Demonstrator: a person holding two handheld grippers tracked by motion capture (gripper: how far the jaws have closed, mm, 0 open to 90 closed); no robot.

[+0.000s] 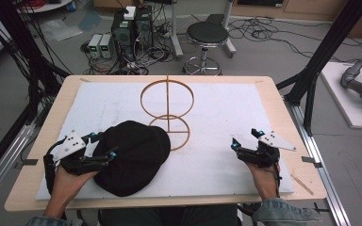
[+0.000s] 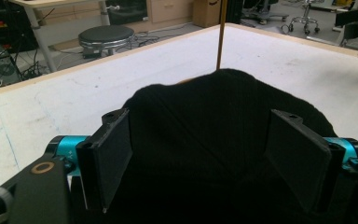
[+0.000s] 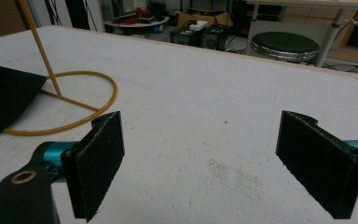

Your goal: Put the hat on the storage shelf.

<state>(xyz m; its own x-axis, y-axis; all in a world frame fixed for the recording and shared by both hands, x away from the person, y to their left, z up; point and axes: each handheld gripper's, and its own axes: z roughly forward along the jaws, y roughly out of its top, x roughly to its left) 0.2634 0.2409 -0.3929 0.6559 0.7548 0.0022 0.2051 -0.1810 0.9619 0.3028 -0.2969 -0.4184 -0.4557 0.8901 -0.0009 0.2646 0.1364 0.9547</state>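
A light wooden surface (image 1: 33, 186) carries a white mat (image 1: 226, 113) that covers nearly all of it, leaving a bare wood margin along every edge. The mat is scuffed and carries faint grey smudges. On the mat, near the front left, lies a black cap (image 1: 132, 157), crown up. Just behind it, near the middle of the mat, stands a thin wooden hat stand (image 1: 167, 101): a flat ring base lying on the mat, an upright rod rising from it, and a larger ring held above. The cap's far edge overlaps the near left part of the base ring. A small wooden stick (image 1: 301, 183) lies on the bare wood at the front right corner.
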